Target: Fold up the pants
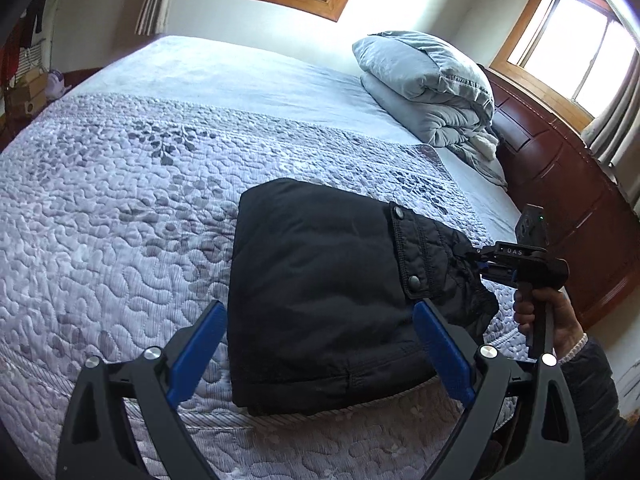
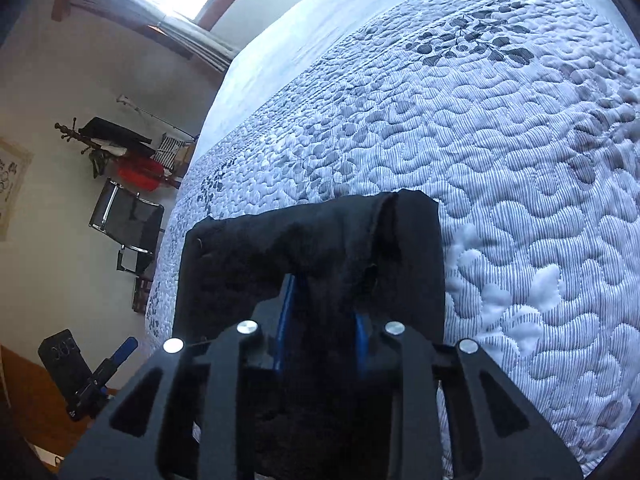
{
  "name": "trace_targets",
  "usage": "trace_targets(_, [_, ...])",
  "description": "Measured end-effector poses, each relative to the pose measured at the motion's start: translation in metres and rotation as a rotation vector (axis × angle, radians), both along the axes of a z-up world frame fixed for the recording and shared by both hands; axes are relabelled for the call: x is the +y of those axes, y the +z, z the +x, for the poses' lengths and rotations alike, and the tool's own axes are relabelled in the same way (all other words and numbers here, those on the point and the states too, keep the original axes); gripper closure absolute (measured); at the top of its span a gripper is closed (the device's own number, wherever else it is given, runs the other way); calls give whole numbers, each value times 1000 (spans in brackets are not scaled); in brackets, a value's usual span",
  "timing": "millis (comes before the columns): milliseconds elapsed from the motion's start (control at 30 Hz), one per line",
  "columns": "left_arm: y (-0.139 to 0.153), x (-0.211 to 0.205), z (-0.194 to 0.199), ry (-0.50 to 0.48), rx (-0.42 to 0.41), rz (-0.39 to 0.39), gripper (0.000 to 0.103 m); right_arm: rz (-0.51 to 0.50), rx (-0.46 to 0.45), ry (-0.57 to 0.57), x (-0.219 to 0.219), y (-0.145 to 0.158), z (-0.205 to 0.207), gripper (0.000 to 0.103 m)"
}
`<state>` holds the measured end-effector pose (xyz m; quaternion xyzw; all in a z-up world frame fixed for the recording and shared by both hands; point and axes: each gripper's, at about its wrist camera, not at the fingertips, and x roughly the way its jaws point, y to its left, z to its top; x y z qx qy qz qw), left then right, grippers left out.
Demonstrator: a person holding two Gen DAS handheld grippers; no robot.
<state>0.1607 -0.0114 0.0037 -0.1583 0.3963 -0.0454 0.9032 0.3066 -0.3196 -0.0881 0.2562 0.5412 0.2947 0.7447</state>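
Observation:
Black padded pants [image 1: 320, 280] lie folded into a thick bundle on the quilted bedspread [image 1: 112, 208], close to the bed's near edge, with the snap-button waistband [image 1: 404, 248] on top at the right. My left gripper [image 1: 319, 306] hovers open over the bundle's near part, its blue fingers [image 1: 200, 344] spread wide with no fabric pinched. From the right, my right gripper [image 1: 480, 260] comes in with a hand [image 1: 536, 316] on its handle. In the right wrist view it [image 2: 322, 304] is shut on a bunched fold of the pants [image 2: 312, 240], which covers its fingertips.
A folded grey duvet [image 1: 428, 88] sits at the head of the bed beside a dark wooden headboard [image 1: 560, 184]. Past the bed's far side stand a black chair [image 2: 128, 220] and a coat rack [image 2: 108, 140] with clothes. Bare bedspread [image 2: 520, 200] stretches beyond the pants.

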Motion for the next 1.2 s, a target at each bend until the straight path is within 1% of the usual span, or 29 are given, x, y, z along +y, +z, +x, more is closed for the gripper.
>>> trace_targets(33, [3,-3,-1,-4,-4,14,8,4,-7,4,-1,2,-4,61])
trace_targets(100, [10,-6,-3,-7,-9,42,8,-11,-26,10,-2,8,-14,48])
trace_targets(167, [15,-9,-6,-9,-22,61,7,-20,-43,16,-4,13,-27,47])
trace_targets(233, [20,-12,-9,1,-25,86,6,-13,-44,21,-7,15,-41,43])
trace_targets(300, [25,-14,-13,3,-31,101,6,-15,-48,26,-10,17,-56,34])
trace_targets(433, [31,-18,-17,6,-42,129,4,-21,-62,26,-18,20,-85,31])
trace_targets(500, [32,-19,-17,1,-43,134,4,-30,-63,12,-25,20,-96,21])
trace_targets(567, [30,-17,-15,-13,-35,126,4,-39,-68,9,-31,22,-102,16])
trace_targets(600, [26,-15,-12,-28,-22,103,4,-45,-74,2,-36,23,-104,13])
trace_targets(667, [16,-7,-4,-58,14,39,4,-45,-70,-7,-45,24,-103,12])
trace_targets(767, [-15,22,18,-70,140,-93,4,-18,-41,-20,-55,21,-97,11])
trace_targets(800, [-28,37,27,-65,182,-147,4,0,-32,-12,-57,19,-93,11])
trace_targets(867, [-55,63,43,-27,264,-221,4,24,-22,12,-58,13,-86,11])
trace_targets(967, [-85,84,62,-37,322,-322,4,51,-6,22,-59,1,-73,11])
trace_targets(1067, [-103,83,76,-104,348,-422,4,80,44,19,-59,-19,-58,11])
trace_targets(1100, [-110,81,81,-113,364,-449,4,80,57,19,-59,-24,-54,11])
trace_targets(1167, [-119,76,89,-136,392,-474,4,91,77,24,-58,-34,-48,11])
trace_targets(1200, [-125,74,92,-143,403,-492,4,118,89,28,-58,-39,-45,11])
